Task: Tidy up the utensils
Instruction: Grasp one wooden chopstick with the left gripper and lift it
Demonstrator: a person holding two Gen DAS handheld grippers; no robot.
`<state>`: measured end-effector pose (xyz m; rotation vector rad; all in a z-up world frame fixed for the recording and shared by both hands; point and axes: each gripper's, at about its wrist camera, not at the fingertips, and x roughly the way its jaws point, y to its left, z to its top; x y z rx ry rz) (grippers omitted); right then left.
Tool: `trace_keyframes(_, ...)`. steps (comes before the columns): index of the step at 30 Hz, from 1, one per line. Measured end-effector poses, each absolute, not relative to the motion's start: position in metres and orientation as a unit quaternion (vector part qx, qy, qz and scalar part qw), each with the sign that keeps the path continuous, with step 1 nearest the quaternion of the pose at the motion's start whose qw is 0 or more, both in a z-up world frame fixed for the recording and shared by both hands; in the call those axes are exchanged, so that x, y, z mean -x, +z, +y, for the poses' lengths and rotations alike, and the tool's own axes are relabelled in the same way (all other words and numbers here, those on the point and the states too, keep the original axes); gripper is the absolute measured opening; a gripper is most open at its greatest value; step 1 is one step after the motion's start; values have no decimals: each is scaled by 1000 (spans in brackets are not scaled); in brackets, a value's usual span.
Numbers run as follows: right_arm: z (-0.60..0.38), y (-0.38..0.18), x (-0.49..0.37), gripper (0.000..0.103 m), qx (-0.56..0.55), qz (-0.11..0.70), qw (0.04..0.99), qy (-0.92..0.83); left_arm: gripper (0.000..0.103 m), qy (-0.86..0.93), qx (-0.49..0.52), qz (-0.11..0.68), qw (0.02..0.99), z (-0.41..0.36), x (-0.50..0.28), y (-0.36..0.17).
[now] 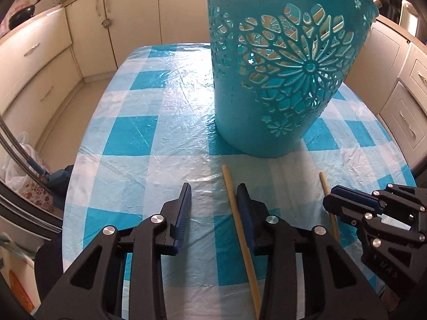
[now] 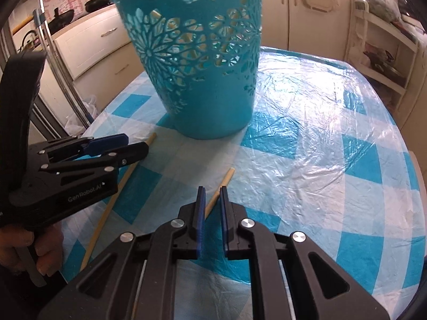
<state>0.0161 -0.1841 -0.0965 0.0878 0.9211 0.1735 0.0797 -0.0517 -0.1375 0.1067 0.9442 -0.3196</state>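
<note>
A teal cut-out basket (image 1: 280,61) stands on the checked table, with pale sticks showing through its holes; it also shows in the right wrist view (image 2: 197,61). Two wooden chopsticks lie on the cloth in front of it. One chopstick (image 1: 238,229) runs between my left gripper's (image 1: 214,194) open fingers, close to the right finger. The other chopstick (image 2: 222,185) lies between my right gripper's (image 2: 212,194) fingers, which are partly open around it. The right gripper (image 1: 347,200) shows in the left wrist view, over the second chopstick (image 1: 324,184). The left gripper (image 2: 133,146) shows in the right wrist view.
The blue-and-white checked plastic cloth (image 1: 149,133) covers the table. Cream kitchen cabinets (image 1: 88,18) surround it, with a wok (image 1: 22,17) on the counter. Plastic bags (image 1: 18,160) lie on the floor at the left. Open shelves (image 2: 384,48) stand at the right.
</note>
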Motion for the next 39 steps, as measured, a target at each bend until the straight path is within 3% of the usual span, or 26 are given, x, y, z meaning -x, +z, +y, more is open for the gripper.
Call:
trace_keyframes(9,-165,-95,-19,12,3,448,887,110,28,-166,-40,458,873,-47,-82,-136)
trace_keyframes(39,-133,-97,-30,12,69,479,864,140,33,-173,-80,453,871,-55,-79,-137)
